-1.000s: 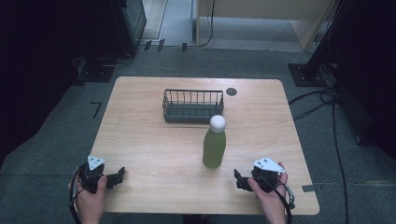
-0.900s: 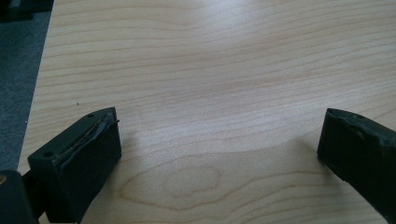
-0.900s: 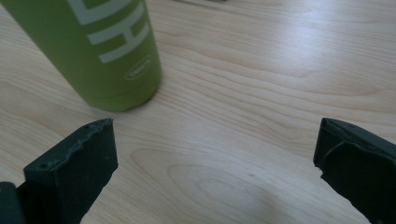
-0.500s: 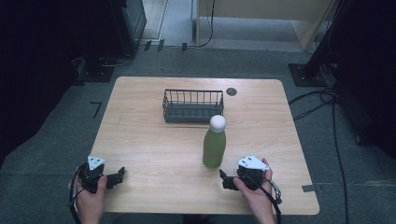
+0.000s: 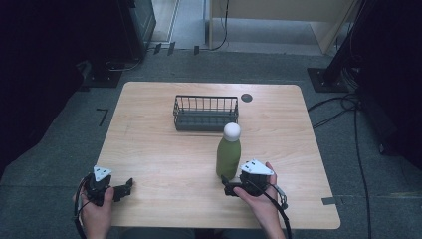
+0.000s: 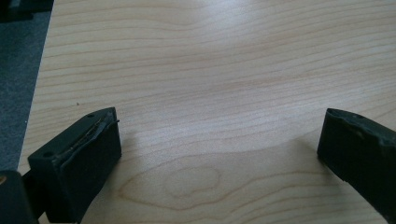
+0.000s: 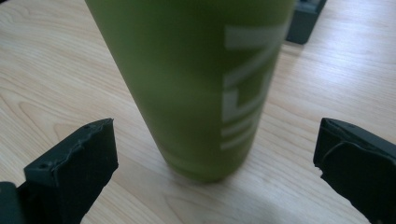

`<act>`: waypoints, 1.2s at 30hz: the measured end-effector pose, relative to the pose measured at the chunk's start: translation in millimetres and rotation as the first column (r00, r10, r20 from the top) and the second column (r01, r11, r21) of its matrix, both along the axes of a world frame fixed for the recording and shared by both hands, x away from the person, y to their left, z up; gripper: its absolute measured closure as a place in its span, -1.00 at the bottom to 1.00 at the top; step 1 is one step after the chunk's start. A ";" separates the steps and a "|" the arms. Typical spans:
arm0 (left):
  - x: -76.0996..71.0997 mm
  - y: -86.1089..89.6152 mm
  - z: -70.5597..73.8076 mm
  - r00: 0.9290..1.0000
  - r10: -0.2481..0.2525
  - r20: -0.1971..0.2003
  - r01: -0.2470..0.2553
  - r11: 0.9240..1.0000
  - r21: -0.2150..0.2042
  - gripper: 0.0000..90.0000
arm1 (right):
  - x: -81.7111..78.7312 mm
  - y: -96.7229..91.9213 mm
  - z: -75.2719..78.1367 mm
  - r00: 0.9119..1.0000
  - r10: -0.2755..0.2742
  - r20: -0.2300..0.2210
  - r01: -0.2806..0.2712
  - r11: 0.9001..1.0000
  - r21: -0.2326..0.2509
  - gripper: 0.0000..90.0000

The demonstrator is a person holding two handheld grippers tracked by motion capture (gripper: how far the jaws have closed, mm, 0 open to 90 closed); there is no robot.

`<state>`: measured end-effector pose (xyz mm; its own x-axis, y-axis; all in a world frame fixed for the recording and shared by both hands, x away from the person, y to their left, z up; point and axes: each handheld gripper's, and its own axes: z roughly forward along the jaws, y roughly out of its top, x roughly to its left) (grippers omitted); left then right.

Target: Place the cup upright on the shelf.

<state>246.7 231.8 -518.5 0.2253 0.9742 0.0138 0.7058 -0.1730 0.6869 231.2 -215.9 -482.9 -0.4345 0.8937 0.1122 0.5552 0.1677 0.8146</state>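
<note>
Wooden table (image 5: 149,144), broad and mostly bare. At twelve o'clock from its centre, a dark wire basket (image 5: 205,113), well apart from both hands. Just toward four o'clock from centre, a green bottle (image 5: 228,157) with a white cap, upright, standing on the wood. At five o'clock, right tool (image 5: 228,185) low at the bottle's foot, jaws wide apart with the bottle's base between them but untouched on either side. At seven o'clock, left tool (image 5: 125,187) resting idle near the table edge, jaws spread over bare wood. Step in hand, judging by this: lining up for a grasp. Next move likely: ease forward, close squarely on the body, avoid tipping it.
</note>
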 end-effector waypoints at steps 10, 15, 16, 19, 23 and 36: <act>0.0 0.0 0.0 1.000 0.000 0.000 0.000 1.000 0.000 -1.00 | 10.2 16.9 9.7 0.998 -0.027 0.057 0.026 1.000 0.012 -0.92; 0.0 0.0 0.0 1.000 0.000 0.000 0.000 1.000 0.000 -1.00 | 12.4 23.0 14.1 0.994 -0.047 0.104 0.045 0.999 0.017 -0.75; 0.0 0.0 0.0 1.000 0.000 0.000 0.000 1.000 0.000 -1.00 | 13.1 23.5 14.7 0.993 -0.051 0.111 0.049 0.999 0.020 -0.72; 0.0 0.0 0.0 1.000 0.000 0.000 0.000 1.000 0.000 -1.00 | 14.8 25.0 16.9 0.990 -0.059 0.127 0.056 0.998 0.030 -0.70; 0.0 0.0 0.1 1.000 0.000 0.000 0.000 1.000 0.000 -1.00 | 17.4 25.0 19.9 0.985 -0.085 0.150 0.077 0.995 0.056 -0.63; 0.1 0.0 0.0 1.000 0.000 0.000 0.000 1.000 0.000 -1.00 | 20.4 30.9 23.2 0.977 -0.103 0.184 0.100 0.995 0.027 -0.55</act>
<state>246.8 231.9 -518.4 0.2257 0.9741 0.0138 0.7059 -0.1733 0.6868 251.6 -185.0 -459.7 -0.3563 0.9328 0.0545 0.4080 0.1029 0.9072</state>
